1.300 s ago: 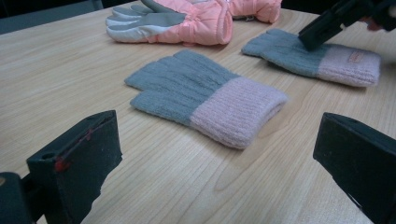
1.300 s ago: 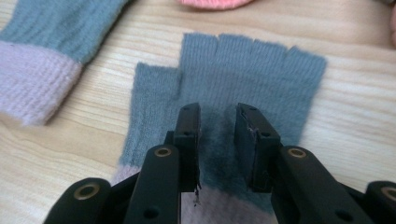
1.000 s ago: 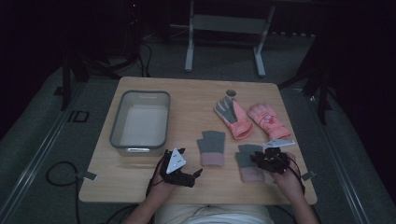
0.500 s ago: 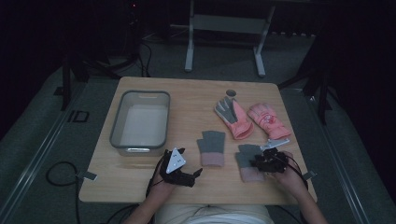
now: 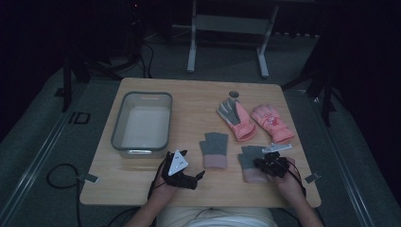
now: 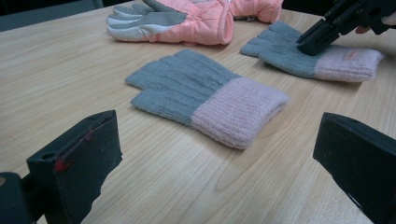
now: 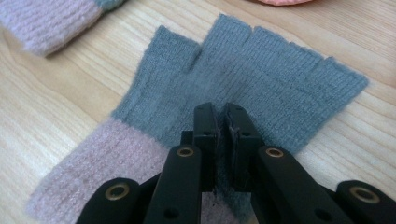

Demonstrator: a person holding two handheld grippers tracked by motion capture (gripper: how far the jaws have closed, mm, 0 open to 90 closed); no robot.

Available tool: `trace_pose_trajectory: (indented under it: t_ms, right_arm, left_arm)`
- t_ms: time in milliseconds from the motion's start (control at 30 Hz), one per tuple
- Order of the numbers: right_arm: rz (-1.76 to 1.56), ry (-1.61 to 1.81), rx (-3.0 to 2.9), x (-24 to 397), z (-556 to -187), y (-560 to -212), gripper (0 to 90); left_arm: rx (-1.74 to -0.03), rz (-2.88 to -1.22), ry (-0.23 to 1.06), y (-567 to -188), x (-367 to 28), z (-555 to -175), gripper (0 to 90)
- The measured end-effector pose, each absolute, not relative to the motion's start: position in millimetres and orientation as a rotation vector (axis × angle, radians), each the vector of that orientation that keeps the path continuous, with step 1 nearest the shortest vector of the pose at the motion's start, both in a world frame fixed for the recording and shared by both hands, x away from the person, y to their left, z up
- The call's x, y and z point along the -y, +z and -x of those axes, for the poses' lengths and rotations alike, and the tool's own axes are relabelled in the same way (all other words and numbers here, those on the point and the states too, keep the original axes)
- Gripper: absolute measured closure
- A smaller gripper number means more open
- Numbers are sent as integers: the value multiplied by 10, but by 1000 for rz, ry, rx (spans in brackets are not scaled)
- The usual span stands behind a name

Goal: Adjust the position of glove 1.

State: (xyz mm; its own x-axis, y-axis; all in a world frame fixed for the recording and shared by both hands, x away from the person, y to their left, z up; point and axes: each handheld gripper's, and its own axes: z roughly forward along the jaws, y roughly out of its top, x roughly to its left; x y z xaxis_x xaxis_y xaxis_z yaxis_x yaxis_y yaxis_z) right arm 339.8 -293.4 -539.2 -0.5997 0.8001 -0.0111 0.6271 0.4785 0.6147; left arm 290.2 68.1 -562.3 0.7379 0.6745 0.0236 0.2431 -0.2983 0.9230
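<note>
our right gripper (image 7: 219,116) jaws pinch the grey-and-pink knit glove (image 7: 261,70); our left gripper (image 6: 219,154) jaws stand spread wide.

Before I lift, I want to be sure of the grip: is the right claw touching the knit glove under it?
Touching. The right gripper view shows the right claw shut on a pinched fold of the grey-and-pink knit glove, fabric caught between its jaws.

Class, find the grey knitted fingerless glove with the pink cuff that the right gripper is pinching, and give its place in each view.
High view: the pinched grey knitted glove lies at lower right, under the right gripper.
Left gripper view: upper right.
Right gripper view: centre, between shut jaws.
Shared landmark: its twin glove, lying just left.
</note>
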Motion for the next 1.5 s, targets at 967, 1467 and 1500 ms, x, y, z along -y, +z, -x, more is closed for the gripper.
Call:
trace_pose_trajectory:
  t_ms: [967,1467,1500]
  right_arm:
    - [-1106,1121,-2341,2005,-3626,-4302,859]
    - [-1145,1053,-2456,1681,-3790,-4801,858]
    - [-1156,1042,-2463,1677,-3808,-4861,857]
  left_arm:
    - [-704,-1862,499,-5623,-686,-2902,6]
    - [-704,-1867,494,-5623,-691,-2902,6]
    - [-703,-1868,494,-5623,-691,-2902,6]
